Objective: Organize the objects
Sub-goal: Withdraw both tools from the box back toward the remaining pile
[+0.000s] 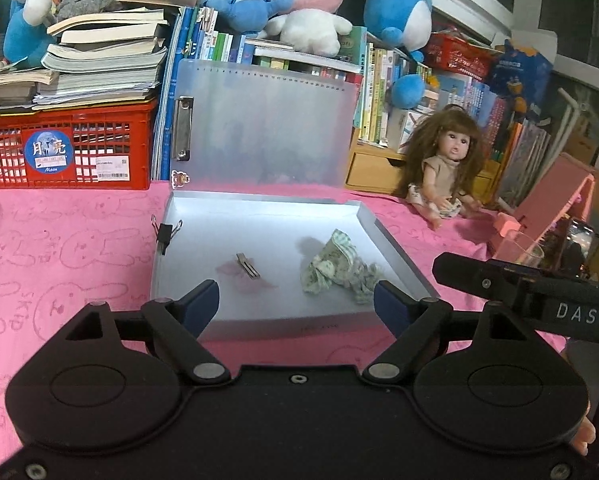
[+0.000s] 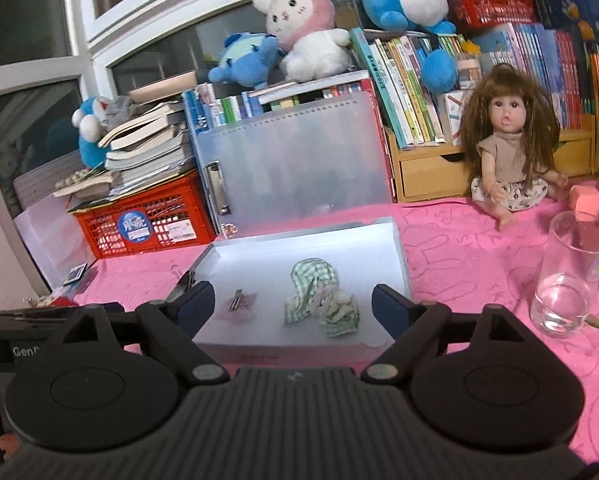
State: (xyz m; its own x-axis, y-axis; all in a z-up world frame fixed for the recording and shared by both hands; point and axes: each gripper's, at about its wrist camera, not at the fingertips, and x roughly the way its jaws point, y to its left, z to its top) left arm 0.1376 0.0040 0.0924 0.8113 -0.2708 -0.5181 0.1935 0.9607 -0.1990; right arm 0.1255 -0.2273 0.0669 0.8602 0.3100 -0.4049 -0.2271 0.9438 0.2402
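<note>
A: Grippers first. How do they stand?

B: Both spread wide, nothing between the pads. The left gripper hangs over the near edge of the shallow translucent plastic box, its blue-tipped fingers framing the box floor. The right gripper does the same in its own view, fingers apart and bare.

A: And what lies in the box?

B: Two things on its floor. A crumpled green-and-white checked cloth sits toward the right half, just beyond the left gripper's right fingertip and not touching it. In the right wrist view that cloth falls between the two fingertips, a little past them, closer to the right one.

A: The second?

B: A small metal hair clip on a pale pink bow, left of the cloth and apart from it. It lies ahead of the left gripper's left fingertip. In the right wrist view the clip is just beside the left fingertip; whether they touch I cannot tell.

A: Anything on the box itself?

B: A black binder clip grips its left wall. The frosted lid stands upright behind, leaning against a row of books.

A: Around it?

B: Pink cloth covers the table. A long-haired doll sits right of the box, well apart, and a clear drinking glass stands beside the right gripper. A red plastic crate is off to the left.
</note>
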